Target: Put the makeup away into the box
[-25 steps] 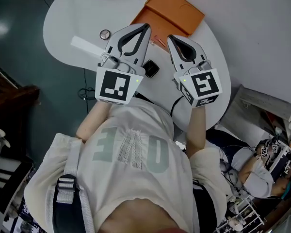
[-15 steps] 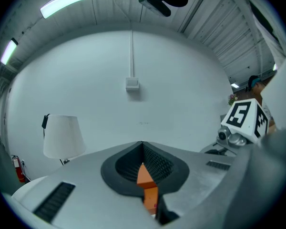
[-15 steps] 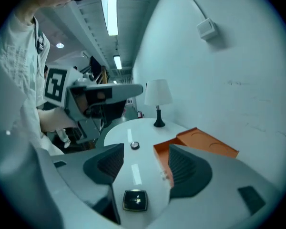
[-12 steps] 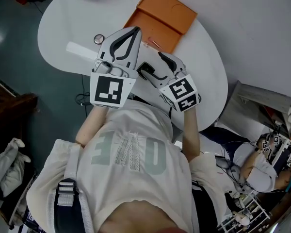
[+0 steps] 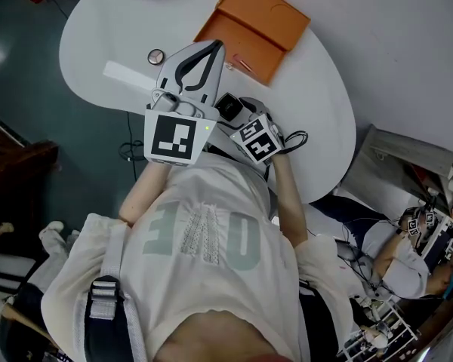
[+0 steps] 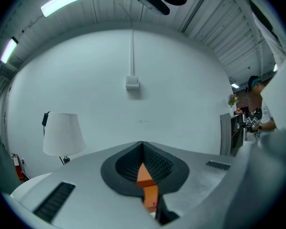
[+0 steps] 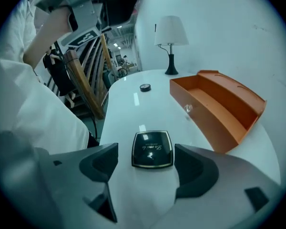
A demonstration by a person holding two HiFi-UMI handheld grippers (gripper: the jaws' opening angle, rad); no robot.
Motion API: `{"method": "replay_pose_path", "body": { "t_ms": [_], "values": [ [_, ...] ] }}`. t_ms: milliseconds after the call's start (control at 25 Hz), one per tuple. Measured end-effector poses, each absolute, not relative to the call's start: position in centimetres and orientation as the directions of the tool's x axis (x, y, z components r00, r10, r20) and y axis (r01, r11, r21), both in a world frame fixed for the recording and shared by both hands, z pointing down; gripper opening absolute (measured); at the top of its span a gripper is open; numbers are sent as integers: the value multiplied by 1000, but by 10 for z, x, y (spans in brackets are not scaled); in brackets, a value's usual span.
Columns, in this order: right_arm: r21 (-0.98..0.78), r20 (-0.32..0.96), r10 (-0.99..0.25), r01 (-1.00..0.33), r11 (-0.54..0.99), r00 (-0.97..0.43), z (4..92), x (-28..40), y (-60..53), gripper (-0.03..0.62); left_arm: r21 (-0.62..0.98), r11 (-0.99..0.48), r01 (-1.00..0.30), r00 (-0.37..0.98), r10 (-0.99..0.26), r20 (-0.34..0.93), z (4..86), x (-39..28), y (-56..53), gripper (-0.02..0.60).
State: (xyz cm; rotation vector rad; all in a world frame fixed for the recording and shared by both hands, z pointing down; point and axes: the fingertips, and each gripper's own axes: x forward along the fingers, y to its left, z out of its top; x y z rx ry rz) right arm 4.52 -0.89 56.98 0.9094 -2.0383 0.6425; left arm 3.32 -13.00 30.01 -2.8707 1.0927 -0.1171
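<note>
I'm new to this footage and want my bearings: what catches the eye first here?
An open orange box lies on the far part of the white table. Nearer the person, a black compact lies flat between the jaws of the right gripper, which have just been opening and do not touch it.

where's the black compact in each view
head view: compact at centre, on the table just beyond the two tools.
left gripper view: not in it.
right gripper view: low centre, between the right tool's open jaws.
shared landmark: orange box, up and right of the compact in both.
</note>
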Motion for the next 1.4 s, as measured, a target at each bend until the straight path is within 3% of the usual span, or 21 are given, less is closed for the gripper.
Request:
{"method": "replay_pose_path", "body": {
  "t_ms": [240, 360, 560, 1040, 1400],
  "values": [
    [-60, 865, -353, -773, 631, -355, 591, 54, -7, 357, -82, -746, -661, 742, -666, 83, 307, 33, -129, 6],
    [-45, 868, -362, -782, 622, -339, 594, 60, -10, 310, -80, -747, -660, 741, -665, 95, 310, 33, -129, 6],
    [-32, 861, -379, -780, 625, -339, 590, 61, -12, 307, -86, -743, -663, 741, -669, 68, 307, 34, -131, 6],
    [15, 601, -703, -874, 485, -380, 439, 74, -48, 298, -82, -740, -668, 737, -673, 62, 304, 33, -133, 6],
    [64, 574, -753, -899, 433, -322, 414, 90, -59, 298, -77, -749, -658, 744, -662, 89, 309, 33, -130, 6]
  ]
}}
